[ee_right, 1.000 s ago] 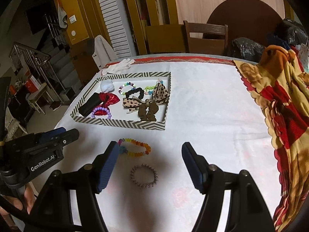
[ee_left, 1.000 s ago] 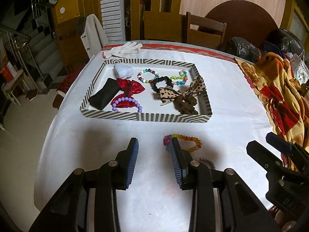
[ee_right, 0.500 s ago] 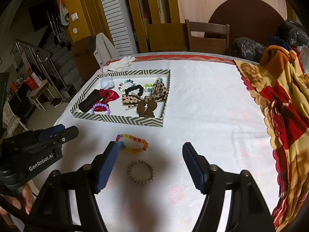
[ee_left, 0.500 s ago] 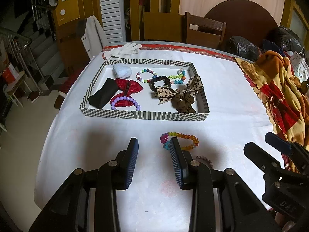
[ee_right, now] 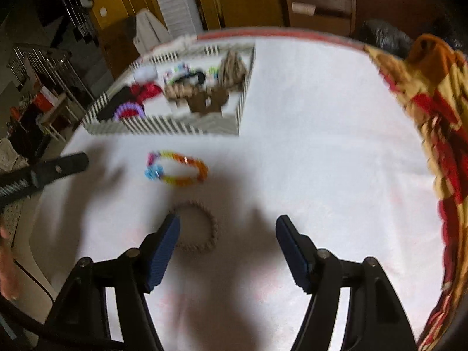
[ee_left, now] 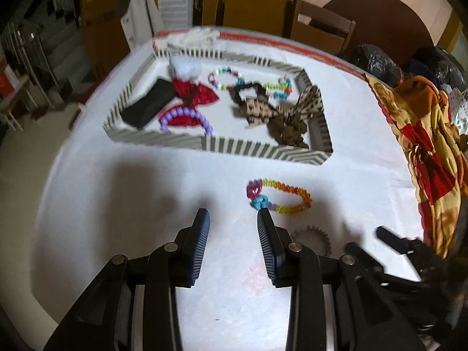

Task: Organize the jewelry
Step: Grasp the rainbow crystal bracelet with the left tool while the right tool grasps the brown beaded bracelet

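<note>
A striped tray (ee_left: 257,149) (ee_right: 163,125) on the white table holds bracelets, bows and scrunchies. A rainbow bead bracelet (ee_left: 279,196) (ee_right: 177,168) lies on the cloth in front of the tray. A brown bead bracelet (ee_right: 201,229) (ee_left: 314,234) lies nearer me. My left gripper (ee_left: 233,222) is open and empty, its right finger just short of the rainbow bracelet. My right gripper (ee_right: 228,228) is open and empty, its left finger beside the brown bracelet, which lies partly between the fingers.
A red and yellow patterned cloth (ee_left: 427,134) (ee_right: 433,111) lies heaped along the table's right side. White gloves (ee_left: 193,35) lie behind the tray. Chairs (ee_left: 318,29) stand at the far edge. Black bags (ee_left: 377,61) sit at the back right.
Both grippers have pulled back and tilted; the views are blurred. The right gripper has come closer over the brown bracelet. Both stay open, and the jewelry has not moved.
</note>
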{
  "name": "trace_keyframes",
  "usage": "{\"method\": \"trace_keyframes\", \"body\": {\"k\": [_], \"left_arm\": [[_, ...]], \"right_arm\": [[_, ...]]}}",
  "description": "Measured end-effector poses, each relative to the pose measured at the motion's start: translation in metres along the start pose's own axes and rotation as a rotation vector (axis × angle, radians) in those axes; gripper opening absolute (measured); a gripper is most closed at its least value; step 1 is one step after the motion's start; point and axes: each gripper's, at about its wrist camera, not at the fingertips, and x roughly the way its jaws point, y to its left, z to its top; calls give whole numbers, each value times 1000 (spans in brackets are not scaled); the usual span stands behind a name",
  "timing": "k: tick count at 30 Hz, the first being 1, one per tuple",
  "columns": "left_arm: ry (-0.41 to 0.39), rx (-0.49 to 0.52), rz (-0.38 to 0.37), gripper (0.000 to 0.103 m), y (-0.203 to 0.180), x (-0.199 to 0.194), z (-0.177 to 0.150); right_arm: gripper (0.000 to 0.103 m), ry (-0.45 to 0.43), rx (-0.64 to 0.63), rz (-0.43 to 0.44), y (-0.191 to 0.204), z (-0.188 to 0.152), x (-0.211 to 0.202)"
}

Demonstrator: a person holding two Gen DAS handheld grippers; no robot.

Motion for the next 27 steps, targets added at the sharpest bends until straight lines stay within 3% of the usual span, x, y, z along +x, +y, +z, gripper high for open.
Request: {"method": "trace_keyframes", "body": {"k": [4,6,7,9,11,22,25,27], "left_arm": [[69,-21,-36,46,3,24,1],[93,-4,-48,46,0,35,4],[101,4,-52,46,-2,39,6],[113,14,-62,46,-4,48,10],[128,23,-71,46,-8,58,16],[196,155,-30,46,-33,97,29],[170,168,-17,46,-36,94,30],[167,168,-34,28,-35,92,30]], "right_arm": [[58,30,-12,-1,3,-4,25],[43,57,-23,-2,4,-5,37],[39,27,-41,-13,7,-5,36],[17,30,-69,-28,9,-7,40],[8,22,-91,-57,8,-7,39],[8,32,14,15,-21,-7,33],[8,31,17,12,-20,-7,33],[7,28,11,12,-19,-7,34]]}}
